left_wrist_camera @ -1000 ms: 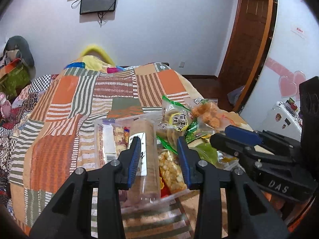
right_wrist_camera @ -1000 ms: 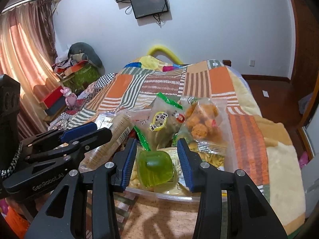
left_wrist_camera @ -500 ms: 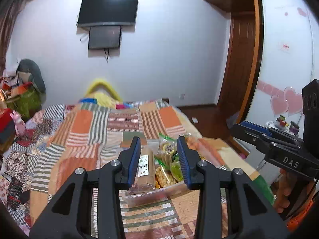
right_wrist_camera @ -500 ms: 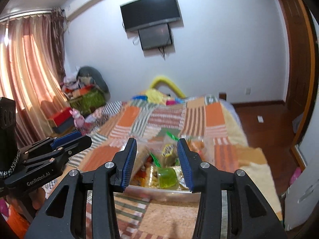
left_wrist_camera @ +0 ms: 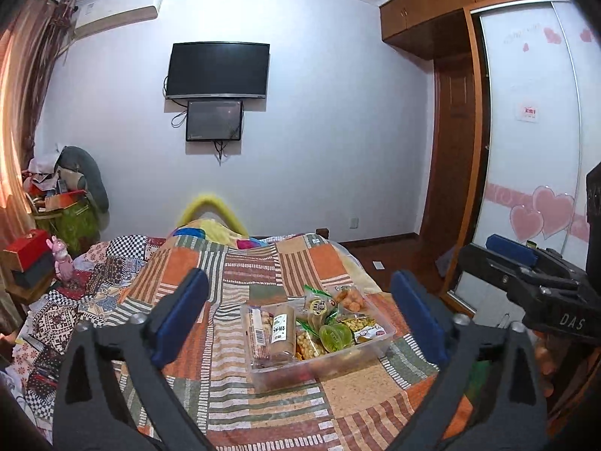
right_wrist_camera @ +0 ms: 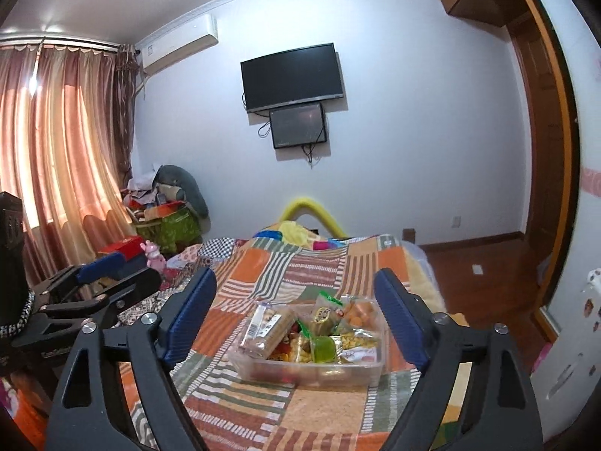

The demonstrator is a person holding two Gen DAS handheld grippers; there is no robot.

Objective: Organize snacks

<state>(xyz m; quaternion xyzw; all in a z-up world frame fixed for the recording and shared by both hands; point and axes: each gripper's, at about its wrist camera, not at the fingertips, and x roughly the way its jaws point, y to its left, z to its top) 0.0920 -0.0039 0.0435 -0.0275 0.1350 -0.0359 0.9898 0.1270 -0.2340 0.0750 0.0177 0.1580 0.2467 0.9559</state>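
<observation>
I am pulling both tongs up and away from the clear snack tub (left_wrist_camera: 319, 342) on the patchwork quilt (left_wrist_camera: 263, 274) — a second ago the packets were filling my view right between the blue pads, and now the tub is sitting small and well apart from me, in the middle of the bed. My left gripper (left_wrist_camera: 298, 315) is springing open, its jaws spreading wide with nothing between them, where a moment back they were pressed nearly together; my right gripper (right_wrist_camera: 295, 315) is opening too, also gripping nothing. To me that is reading as a finish: every snack I can see is lying inside the tub — the long biscuit sleeve (left_wrist_camera: 282, 332), the green jelly cup (left_wrist_camera: 335, 337), the bag of orange puffs (left_wrist_camera: 351, 299), the green pickle packet (left_wrist_camera: 318, 306) — and none is lying loose on the quilt. As for writing, I am making out "DAS" on the right tongs' body (left_wrist_camera: 571, 321) at the edge of my left view; the biscuit sleeve's white label and the round yellow badge on the green packet are carrying print too small for me to read, and the red notice (left_wrist_camera: 527, 112) on the wardrobe door is blurring out.
</observation>
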